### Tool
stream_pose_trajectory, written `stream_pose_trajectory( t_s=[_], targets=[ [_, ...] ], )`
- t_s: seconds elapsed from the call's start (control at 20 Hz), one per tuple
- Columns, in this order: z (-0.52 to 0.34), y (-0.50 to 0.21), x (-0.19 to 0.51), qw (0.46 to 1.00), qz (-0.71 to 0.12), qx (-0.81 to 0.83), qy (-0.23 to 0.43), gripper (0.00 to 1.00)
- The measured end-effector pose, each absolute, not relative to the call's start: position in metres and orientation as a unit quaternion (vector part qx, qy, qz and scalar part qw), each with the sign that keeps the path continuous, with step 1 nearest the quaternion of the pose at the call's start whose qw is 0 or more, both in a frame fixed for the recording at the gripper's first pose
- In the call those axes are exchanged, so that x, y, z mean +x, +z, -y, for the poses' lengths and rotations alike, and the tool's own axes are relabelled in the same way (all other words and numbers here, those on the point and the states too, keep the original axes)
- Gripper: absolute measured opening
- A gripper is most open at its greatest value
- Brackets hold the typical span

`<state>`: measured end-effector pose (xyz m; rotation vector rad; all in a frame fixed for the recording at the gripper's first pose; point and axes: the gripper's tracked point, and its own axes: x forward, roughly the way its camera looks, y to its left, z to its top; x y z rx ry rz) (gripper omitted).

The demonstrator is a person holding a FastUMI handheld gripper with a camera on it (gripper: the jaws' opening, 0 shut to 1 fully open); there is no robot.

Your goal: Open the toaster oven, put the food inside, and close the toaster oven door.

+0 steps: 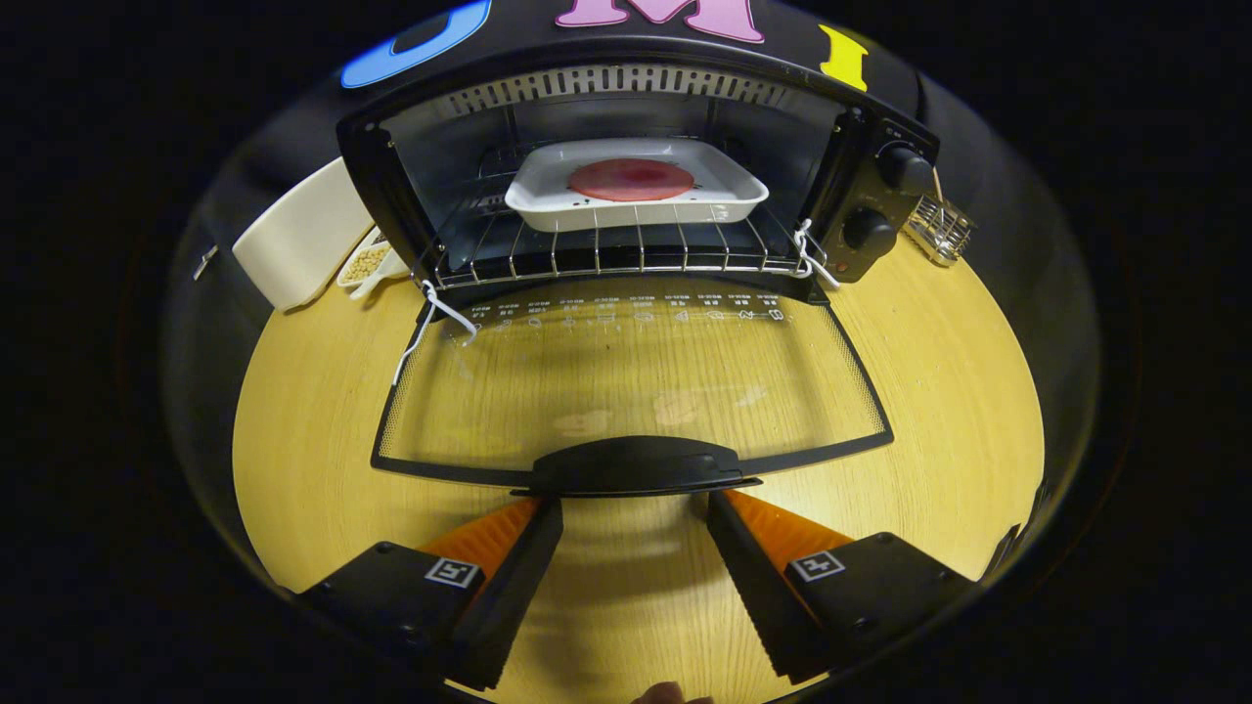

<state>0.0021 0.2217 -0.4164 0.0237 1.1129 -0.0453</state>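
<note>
The toaster oven stands open at the far side of the wooden surface, its glass door folded flat toward the camera. The food, a round reddish slice, lies in a white dish on the wire rack inside the cavity, so what is left, by my reading, is closing the door. The gripper hovers just short of the door handle; its fingers are spread wide and hold nothing, their tips close under the handle's two ends.

The main risk is a poor catch on the handle: it is low and rounded, and if the fingers push from beneath off-centre the door may slip off them and drop back onto the surface. A lift that is too quick could slam the glass against the frame or jolt the rack (the dish sits toward the front of it, so it could slide). The white strings at both hinges hang loose and might get pinched as the door swings up.

Room is good on either side of the door, bare wood left and right. Tighter spots lie farther back: a cream container and a small dish of beans crowd the oven's left corner, a wire holder sits past the knobs on the right.
</note>
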Motion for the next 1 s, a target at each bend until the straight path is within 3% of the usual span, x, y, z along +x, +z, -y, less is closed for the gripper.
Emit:
stream_pose_trajectory(
  t_s=[1.0],
  targets=[
    [-0.220, -0.309, 0.017, 0.902, -0.430, 0.043, -0.001, 0.99]
  ],
)
